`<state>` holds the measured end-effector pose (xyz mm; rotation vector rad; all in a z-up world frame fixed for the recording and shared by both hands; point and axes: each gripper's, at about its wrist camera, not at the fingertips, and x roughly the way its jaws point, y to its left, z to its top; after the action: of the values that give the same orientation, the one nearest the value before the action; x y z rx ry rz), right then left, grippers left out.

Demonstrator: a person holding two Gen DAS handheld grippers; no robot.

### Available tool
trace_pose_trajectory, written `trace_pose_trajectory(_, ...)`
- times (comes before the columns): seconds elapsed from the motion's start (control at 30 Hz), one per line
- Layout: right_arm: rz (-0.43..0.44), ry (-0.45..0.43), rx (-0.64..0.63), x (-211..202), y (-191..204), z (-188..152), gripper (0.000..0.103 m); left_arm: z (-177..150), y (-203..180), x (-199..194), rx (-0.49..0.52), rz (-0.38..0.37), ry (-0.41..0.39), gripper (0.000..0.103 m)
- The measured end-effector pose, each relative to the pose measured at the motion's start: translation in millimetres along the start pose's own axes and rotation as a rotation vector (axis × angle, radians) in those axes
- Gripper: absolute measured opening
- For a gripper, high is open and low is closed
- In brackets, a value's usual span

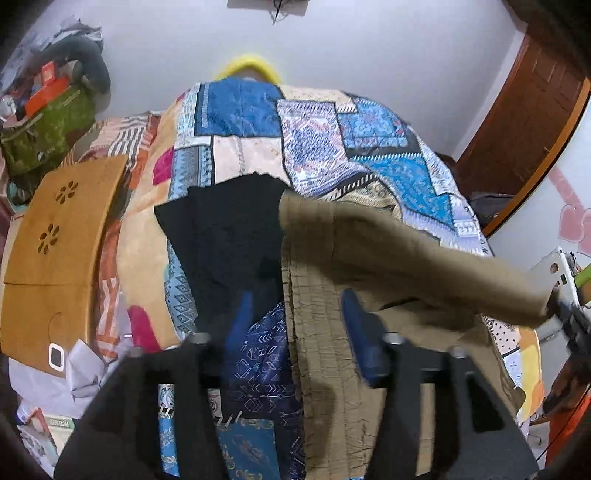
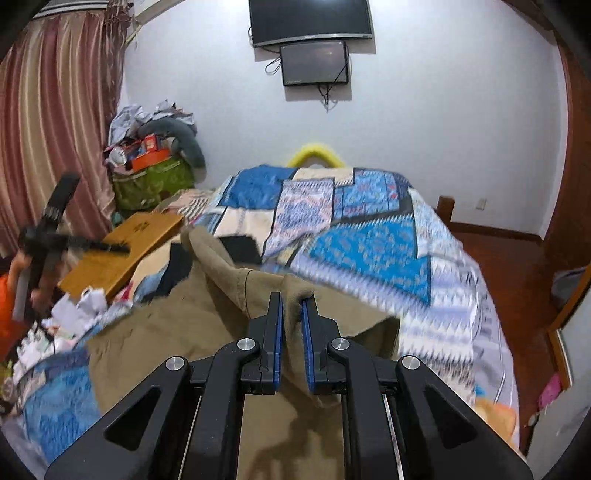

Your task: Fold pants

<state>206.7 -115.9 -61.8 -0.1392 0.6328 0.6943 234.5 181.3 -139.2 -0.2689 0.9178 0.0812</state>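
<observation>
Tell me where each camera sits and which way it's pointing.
Left wrist: on the left gripper, open, looking along the bed over the tan pants; right gripper at the right edge.
Right wrist: on the right gripper, pinching the pants, facing the TV wall; left gripper at left.
Shared: pants, bed, wooden board.

Beyond the right tongs (image 2: pixel 291 306) the quilt (image 2: pixel 369 251) is motion-blurred; the pants (image 2: pixel 192 325) run past the bottom edge.

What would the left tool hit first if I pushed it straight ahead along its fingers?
Probably the khaki pants: their stitched edge lies between the open fingers of the left tool, over the patchwork quilt. A black garment lies beyond. Depth is unclear.
</observation>
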Motion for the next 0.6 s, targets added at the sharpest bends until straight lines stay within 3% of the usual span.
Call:
trace_pose_trajectory(0.1,-0.002,0.021,0.023,-9,3,-24,0.008,-5,-7,-2,0.007,-0.037,0.0,0.086)
trace_pose_trajectory(0.13,-0.002,0.027,0.036,-11,2,-30,0.008,-9,-10,0,0.006,-0.058,0.01,0.088)
trace_pose_trajectory(0.37,-0.029,0.094,0.131,-7,-13,-70,0.009,-35,-17,44,0.015,-0.045,0.151,0.088)
trace_pose_trajectory(0.47,-0.041,0.103,0.158,-6,-18,-80,0.009,-40,-9,69,-0.06,-0.078,0.242,0.088)
trace_pose_trajectory(0.6,-0.042,0.109,0.178,-4,-21,-86,0.009,-36,0,82,-0.161,-0.144,0.249,0.088)
